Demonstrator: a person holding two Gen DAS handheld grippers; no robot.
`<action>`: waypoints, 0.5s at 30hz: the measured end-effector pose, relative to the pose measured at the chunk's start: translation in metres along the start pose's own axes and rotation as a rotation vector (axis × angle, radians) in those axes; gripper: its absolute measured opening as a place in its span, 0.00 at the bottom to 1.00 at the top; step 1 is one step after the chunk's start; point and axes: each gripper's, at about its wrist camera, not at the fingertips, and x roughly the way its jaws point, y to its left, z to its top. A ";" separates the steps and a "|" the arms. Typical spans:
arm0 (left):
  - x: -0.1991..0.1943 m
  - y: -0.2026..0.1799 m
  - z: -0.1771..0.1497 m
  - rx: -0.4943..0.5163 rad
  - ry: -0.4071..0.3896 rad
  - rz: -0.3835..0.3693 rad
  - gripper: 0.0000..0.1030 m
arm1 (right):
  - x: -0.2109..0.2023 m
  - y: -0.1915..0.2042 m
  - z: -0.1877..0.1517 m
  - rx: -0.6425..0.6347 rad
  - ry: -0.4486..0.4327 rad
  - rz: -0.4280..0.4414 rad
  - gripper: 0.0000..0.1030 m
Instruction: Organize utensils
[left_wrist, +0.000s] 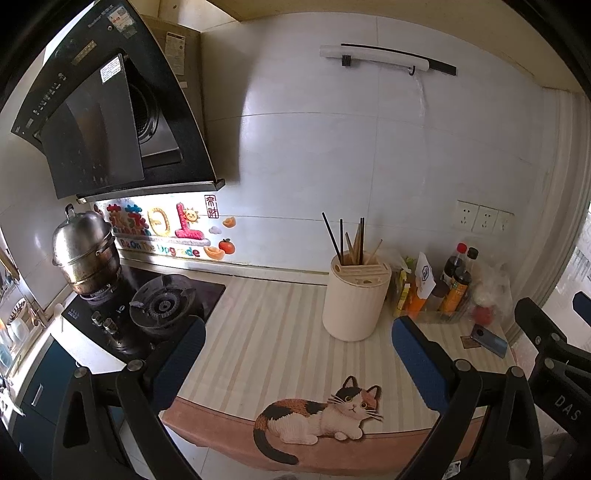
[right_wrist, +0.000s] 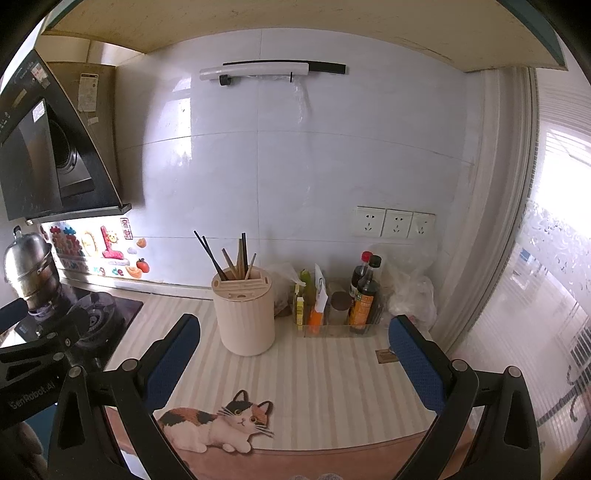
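Cream holder (right_wrist: 245, 314) of upright chopsticks (right_wrist: 236, 258) on striped mat (right_wrist: 332, 387), left gripper (left_wrist: 299, 354) and right gripper (right_wrist: 295, 354) wide, empty

Striped counter mat (right_wrist: 325, 376) with a cat print covers the countertop; on it sit a cream utensil holder (right_wrist: 245, 314), a clear condiment tray (right_wrist: 332, 326) — and a phone (left_wrist: 489, 345).

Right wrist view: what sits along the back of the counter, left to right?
Steamer pot → gas burner → chopstick holder → clear condiment tray with dark sauce bottles → plastic bag.
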 end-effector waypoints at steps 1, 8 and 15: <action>0.000 0.000 0.000 0.000 0.000 0.000 1.00 | 0.000 0.000 0.000 0.000 0.000 0.000 1.00; 0.001 0.000 0.001 0.000 0.001 0.004 1.00 | 0.003 -0.002 0.002 0.000 0.001 -0.003 1.00; 0.002 0.000 0.000 -0.002 0.002 0.004 1.00 | 0.003 -0.002 0.002 -0.003 0.000 -0.003 1.00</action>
